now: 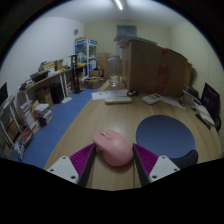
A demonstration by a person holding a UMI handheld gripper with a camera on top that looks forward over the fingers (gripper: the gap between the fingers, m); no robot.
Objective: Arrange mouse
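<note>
A pink computer mouse (113, 147) sits between my two fingers, and both magenta pads (84, 158) touch its sides. My gripper (114, 160) is shut on it, over the wooden table (110, 118). A round dark blue mouse pad (165, 135) lies on the table just ahead and to the right of the fingers. The underside of the mouse is hidden, so I cannot tell whether it rests on the table or is lifted.
A long blue mat (58, 122) lies on the left of the table. Papers and small items (118, 97) lie at the far end. Large cardboard boxes (155, 65) stand beyond, shelves and a cluttered desk (40, 85) stand left, and a dark device (208, 105) sits right.
</note>
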